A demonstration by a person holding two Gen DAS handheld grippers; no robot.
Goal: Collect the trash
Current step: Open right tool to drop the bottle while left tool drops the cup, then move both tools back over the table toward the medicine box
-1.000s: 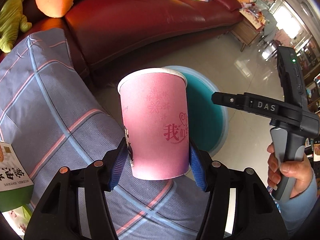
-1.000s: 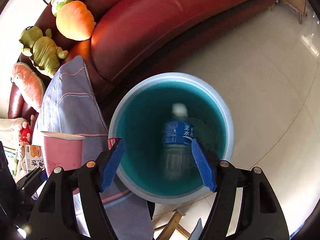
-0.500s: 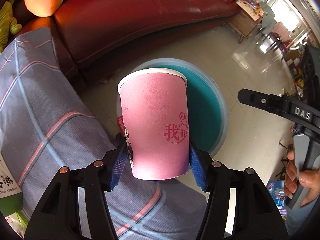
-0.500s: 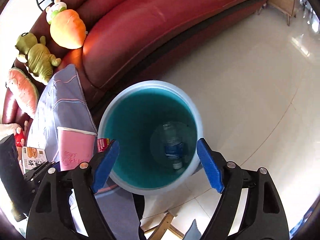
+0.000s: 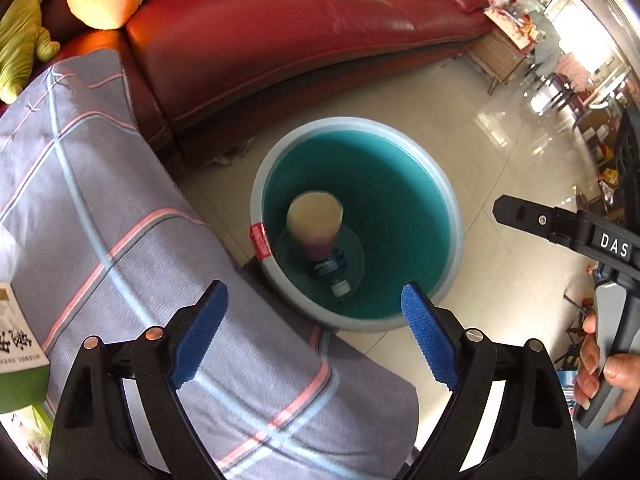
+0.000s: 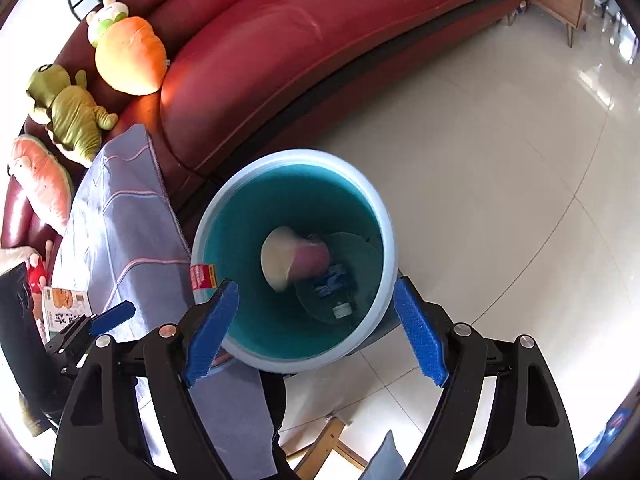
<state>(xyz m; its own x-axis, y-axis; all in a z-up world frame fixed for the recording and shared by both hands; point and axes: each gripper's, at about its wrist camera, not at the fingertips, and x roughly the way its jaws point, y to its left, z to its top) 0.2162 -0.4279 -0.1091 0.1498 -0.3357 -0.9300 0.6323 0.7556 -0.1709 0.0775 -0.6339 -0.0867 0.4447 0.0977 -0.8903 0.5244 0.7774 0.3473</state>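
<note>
One cup (image 5: pixel 314 222) and one bottle (image 5: pixel 334 272) lie inside the bin (image 5: pixel 452 216), beside the sofa (image 5: pixel 280 32). Left gripper (image 5: pixel 314 330) jaws just opened wide, empty; right gripper (image 6: pixel 316 330) jaws gape, empty.

Black tongs (image 5: pixel 314 312) with ribbed blue pads (image 5: pixel 198 332), silver screws, white "DAS" lettering.

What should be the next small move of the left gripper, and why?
Probably lift the left gripper away from the bin and turn toward the next piece of trash. Its fingers have just opened and hold nothing. The pink cup is already inside the bin, above the plastic bottle, so this drop looks done.
</note>
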